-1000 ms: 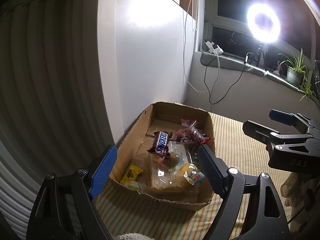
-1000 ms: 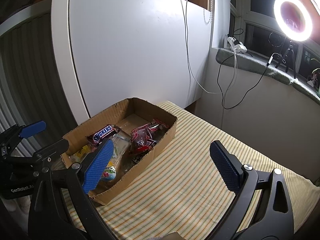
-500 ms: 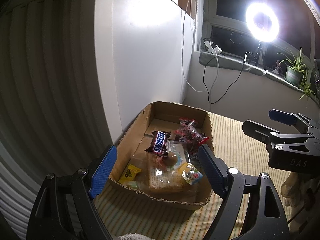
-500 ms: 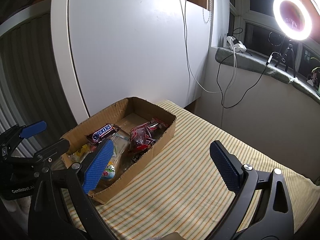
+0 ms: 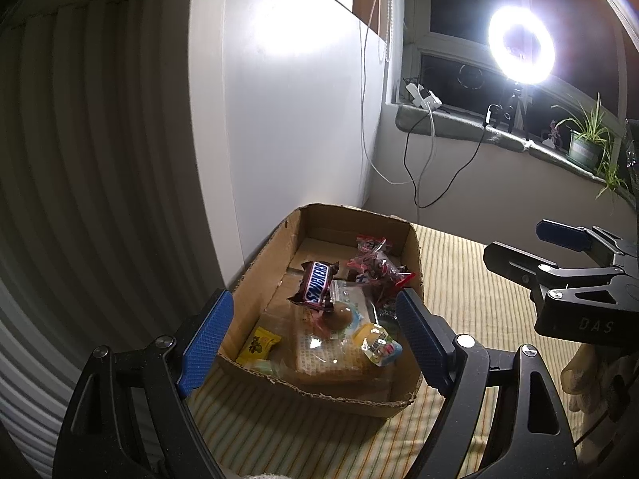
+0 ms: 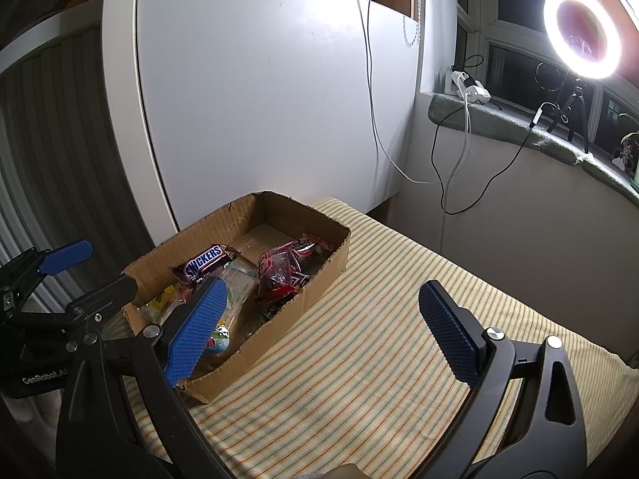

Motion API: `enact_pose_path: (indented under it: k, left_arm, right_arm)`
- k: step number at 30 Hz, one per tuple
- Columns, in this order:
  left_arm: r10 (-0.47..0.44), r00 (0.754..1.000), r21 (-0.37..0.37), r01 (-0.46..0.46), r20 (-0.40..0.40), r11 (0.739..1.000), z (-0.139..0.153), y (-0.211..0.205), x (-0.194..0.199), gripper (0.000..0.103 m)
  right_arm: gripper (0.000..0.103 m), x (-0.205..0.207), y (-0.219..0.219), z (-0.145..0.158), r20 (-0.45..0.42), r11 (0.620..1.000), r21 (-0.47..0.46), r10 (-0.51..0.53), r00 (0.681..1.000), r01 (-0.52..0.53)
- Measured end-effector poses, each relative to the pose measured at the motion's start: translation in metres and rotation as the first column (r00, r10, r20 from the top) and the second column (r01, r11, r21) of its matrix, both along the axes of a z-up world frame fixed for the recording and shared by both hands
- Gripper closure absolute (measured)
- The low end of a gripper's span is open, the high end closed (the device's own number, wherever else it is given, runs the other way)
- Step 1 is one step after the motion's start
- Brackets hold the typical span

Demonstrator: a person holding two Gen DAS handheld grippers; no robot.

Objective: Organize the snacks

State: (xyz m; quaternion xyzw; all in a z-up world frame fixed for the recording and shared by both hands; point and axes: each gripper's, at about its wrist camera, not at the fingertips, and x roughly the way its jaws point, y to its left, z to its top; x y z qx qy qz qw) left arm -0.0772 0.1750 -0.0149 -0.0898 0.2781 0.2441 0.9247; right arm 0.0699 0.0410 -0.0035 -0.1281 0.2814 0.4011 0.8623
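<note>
A cardboard box [image 5: 413, 257] [image 6: 323, 267] sits on a striped cloth and holds several snacks. A Snickers bar [image 5: 316, 285] [image 6: 203, 261] lies on top, with red wrapped candies [image 5: 373, 267] [image 6: 281, 269], a yellow packet [image 5: 257, 343], a clear bag of wafers [image 5: 331, 355] and a small colourful candy [image 5: 379, 345]. My left gripper [image 5: 309, 337] is open and empty, held above the box's near end. My right gripper [image 6: 323, 327] is open and empty, over the cloth to the right of the box.
A white cabinet panel [image 6: 259, 111] stands right behind the box. The striped cloth surface [image 6: 379, 339] stretches to the right. A windowsill [image 6: 519, 127] carries a ring light [image 6: 581, 32], cables and a plant [image 5: 587, 143]. A ribbed dark wall [image 5: 80, 159] is at left.
Both grippers have shifted slightly; the box sits a little further left and higher in the left wrist view. Both stay open and empty.
</note>
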Motion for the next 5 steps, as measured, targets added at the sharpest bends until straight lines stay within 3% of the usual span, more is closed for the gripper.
enact_pose_path:
  k: [5]
  left_arm:
    - [-0.011,1.000,0.005,0.011,-0.002,1.000,0.0000,-0.0058,-0.0028,0.020]
  right_arm:
    - [0.004,0.0012,-0.0076,-0.0019,-0.008,1.000,-0.001,-0.015,1.000,0.015]
